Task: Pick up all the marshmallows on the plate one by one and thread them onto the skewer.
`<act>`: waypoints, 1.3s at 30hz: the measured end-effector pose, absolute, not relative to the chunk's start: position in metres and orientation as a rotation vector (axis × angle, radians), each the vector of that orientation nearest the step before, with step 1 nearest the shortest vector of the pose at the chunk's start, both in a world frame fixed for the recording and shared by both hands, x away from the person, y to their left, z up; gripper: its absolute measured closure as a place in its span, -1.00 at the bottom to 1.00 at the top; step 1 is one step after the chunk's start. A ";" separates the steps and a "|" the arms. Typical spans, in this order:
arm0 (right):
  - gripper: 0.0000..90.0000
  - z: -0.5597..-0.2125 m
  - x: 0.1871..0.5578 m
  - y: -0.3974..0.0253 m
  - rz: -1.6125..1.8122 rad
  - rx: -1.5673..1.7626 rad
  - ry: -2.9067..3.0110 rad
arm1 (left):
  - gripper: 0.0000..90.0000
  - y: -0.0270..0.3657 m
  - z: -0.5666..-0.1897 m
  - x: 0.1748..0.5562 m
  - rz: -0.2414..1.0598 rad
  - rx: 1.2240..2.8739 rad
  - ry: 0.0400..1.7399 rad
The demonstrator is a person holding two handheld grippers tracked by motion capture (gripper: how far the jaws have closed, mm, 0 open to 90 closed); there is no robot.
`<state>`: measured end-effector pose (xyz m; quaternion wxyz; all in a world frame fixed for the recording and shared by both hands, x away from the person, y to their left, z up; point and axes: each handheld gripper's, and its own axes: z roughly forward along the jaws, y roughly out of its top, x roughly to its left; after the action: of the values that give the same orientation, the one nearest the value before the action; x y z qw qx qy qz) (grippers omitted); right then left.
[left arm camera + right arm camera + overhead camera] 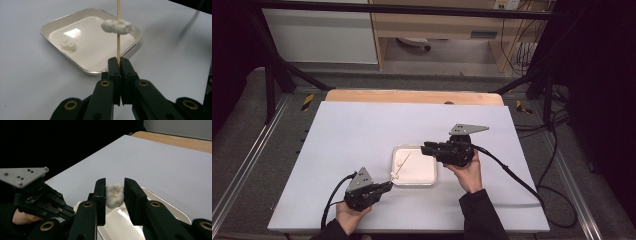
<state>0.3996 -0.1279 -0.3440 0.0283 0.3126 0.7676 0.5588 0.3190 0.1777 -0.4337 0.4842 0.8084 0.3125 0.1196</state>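
Jaws of the left gripper [119,66] clamped tight on the low end of a wooden skewer [118,42], held pointing up and away so the free tip stays open for loading. One white lump [117,26] already threaded partway up it, over the near corner of the tray [50,25]. Jaws of the right gripper [114,195] pinched on a second white piece [114,195], lifted above the tray, probably for pushing onto the tip next. A third piece [68,44] lying in the tray on the white table [352,135]. Possibly marshmallow or dough; too blurry for certainty.
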 end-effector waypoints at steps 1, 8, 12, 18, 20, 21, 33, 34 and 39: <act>0.61 -0.344 0.400 -0.127 1.730 0.966 2.368 | 0.97 0.178 -0.434 0.319 0.294 1.969 0.761; 0.61 -0.345 0.406 -0.121 1.788 0.986 2.381 | 0.97 0.177 -0.434 0.318 0.299 1.970 0.758; 0.61 -0.348 0.408 -0.118 1.807 0.994 2.392 | 0.97 0.177 -0.434 0.318 0.299 1.970 0.754; 0.61 -0.351 0.410 -0.111 1.815 0.997 2.412 | 0.97 0.177 -0.433 0.318 0.292 1.971 0.747; 0.61 -0.352 0.410 -0.108 1.816 0.991 2.424 | 0.97 0.177 -0.433 0.318 0.292 1.971 0.747; 0.61 -0.353 0.410 -0.107 1.813 0.991 2.426 | 0.97 0.177 -0.433 0.318 0.291 1.972 0.745; 0.61 -0.356 0.410 -0.103 1.810 0.997 2.462 | 0.97 0.177 -0.433 0.317 0.303 1.970 0.733; 0.62 -0.356 0.410 -0.103 1.806 0.998 2.464 | 0.97 0.177 -0.433 0.316 0.304 1.971 0.732; 0.64 -0.357 0.410 -0.102 1.831 1.002 2.467 | 0.97 0.177 -0.432 0.316 0.309 1.964 0.735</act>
<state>0.4103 -0.1024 -0.3571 -0.0450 0.3099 0.7627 0.5660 0.3159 0.1768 -0.4324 0.4890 0.8083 0.3024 0.1270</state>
